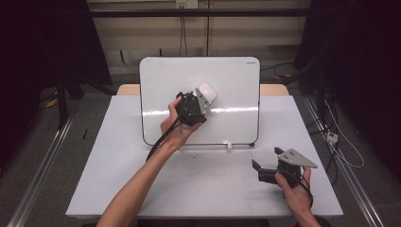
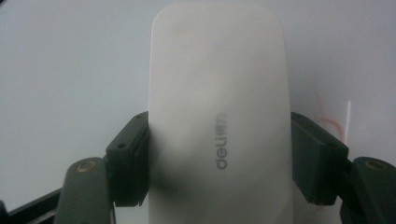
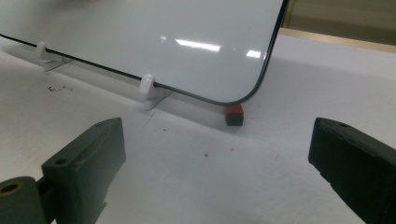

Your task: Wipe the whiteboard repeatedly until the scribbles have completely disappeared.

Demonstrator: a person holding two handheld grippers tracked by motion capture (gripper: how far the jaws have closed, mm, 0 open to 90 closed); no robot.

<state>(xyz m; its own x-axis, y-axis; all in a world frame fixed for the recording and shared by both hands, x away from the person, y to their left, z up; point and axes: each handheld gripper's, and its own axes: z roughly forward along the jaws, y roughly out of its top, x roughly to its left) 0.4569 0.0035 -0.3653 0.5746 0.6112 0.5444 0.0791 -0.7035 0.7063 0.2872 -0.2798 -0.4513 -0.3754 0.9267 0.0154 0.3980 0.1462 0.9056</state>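
High view: table (image 1: 142, 189) carries a whiteboard (image 1: 227, 80) propped upright on its clips. Left hand-held gripper (image 1: 203, 97) is up against the board face, jaws clamped on a white eraser (image 1: 207, 91). The eraser's long axis runs straight out along the jaws, its free end pointing up and to the right past the fingertips. In the left gripper view the eraser (image 2: 219, 116) sits between both pads, flat against the board, faint red marks just right of it. Printed lengthwise on its back: "deli". Right hand-held gripper (image 1: 257, 166) rests low on the table, jaws wide apart, holding nothing; ahead of it, under the board's corner, a small red-and-black block (image 3: 234, 115).
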